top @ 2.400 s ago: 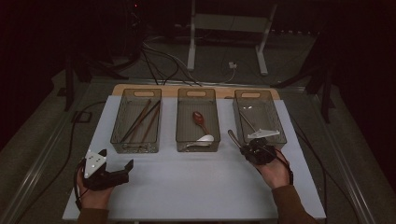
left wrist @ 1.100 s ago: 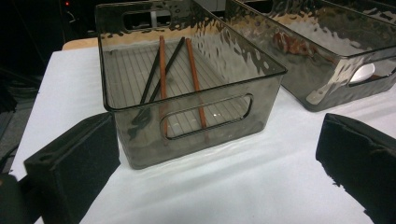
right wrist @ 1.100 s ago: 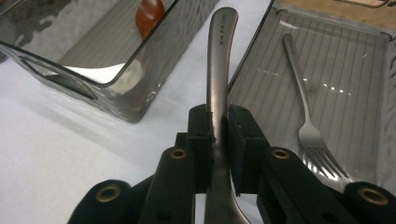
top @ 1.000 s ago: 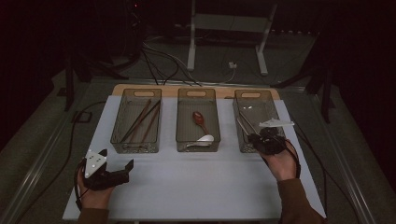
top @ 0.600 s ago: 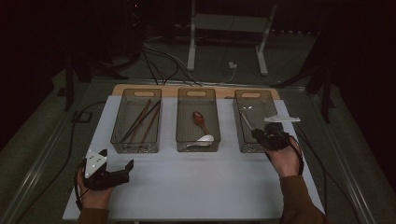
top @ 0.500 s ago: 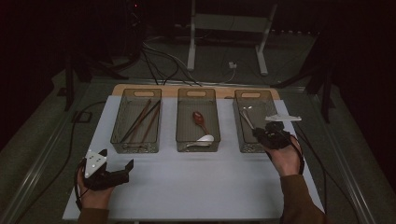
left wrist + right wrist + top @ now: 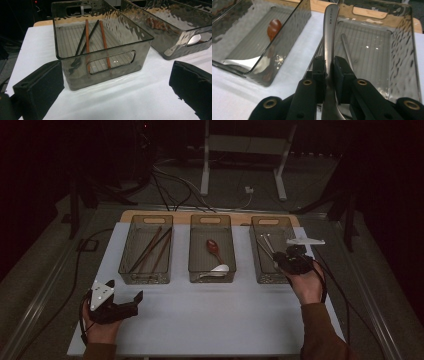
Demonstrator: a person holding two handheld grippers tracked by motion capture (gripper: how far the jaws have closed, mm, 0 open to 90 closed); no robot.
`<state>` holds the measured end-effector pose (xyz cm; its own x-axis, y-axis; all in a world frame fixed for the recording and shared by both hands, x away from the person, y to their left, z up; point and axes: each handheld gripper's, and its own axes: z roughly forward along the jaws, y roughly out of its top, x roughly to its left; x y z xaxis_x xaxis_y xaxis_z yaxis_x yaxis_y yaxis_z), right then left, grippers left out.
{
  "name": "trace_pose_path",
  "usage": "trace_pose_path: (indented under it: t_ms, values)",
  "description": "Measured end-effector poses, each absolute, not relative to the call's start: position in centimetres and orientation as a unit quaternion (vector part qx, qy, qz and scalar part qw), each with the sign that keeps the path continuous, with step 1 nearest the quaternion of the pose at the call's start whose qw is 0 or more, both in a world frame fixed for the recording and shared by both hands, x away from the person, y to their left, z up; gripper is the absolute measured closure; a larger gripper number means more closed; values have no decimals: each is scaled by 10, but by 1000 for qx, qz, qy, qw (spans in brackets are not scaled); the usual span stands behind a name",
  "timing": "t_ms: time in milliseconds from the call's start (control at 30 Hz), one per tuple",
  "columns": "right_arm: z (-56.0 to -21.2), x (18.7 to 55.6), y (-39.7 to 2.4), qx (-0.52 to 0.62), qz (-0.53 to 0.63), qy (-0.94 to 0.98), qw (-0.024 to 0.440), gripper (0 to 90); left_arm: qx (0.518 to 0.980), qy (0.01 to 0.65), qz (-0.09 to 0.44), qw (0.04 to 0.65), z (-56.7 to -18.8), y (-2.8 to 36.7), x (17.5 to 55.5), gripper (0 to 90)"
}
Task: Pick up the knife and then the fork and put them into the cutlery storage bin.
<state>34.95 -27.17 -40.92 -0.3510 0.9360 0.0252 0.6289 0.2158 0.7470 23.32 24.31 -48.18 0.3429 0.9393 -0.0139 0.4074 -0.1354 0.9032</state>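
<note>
Right hand-held gripper (image 7: 329, 72) is pinching a steel utensil handle (image 7: 329, 32) between its pads, hovering over the near end of the right-hand bin (image 7: 260, 227). The handle juts out past the pads, over the bin's ribbed floor. Left hand-held gripper (image 7: 120, 302) sits spread on the white surface (image 7: 210, 315), near left.

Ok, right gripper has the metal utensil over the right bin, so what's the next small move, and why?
Probably lower it a little into the right bin, then open. The right gripper is shut on the metal utensil, whose handle points over that bin, where another metal piece already lies. The left gripper rests open on the table.
</note>
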Motion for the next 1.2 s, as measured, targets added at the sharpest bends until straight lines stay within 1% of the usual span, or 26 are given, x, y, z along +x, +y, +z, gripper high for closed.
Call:
trace_pose_path:
  t_ms: [1200]
  values:
    - [-410,386,-284,561,339,719,231,805,688,490,301,443,-482,245,233,7]
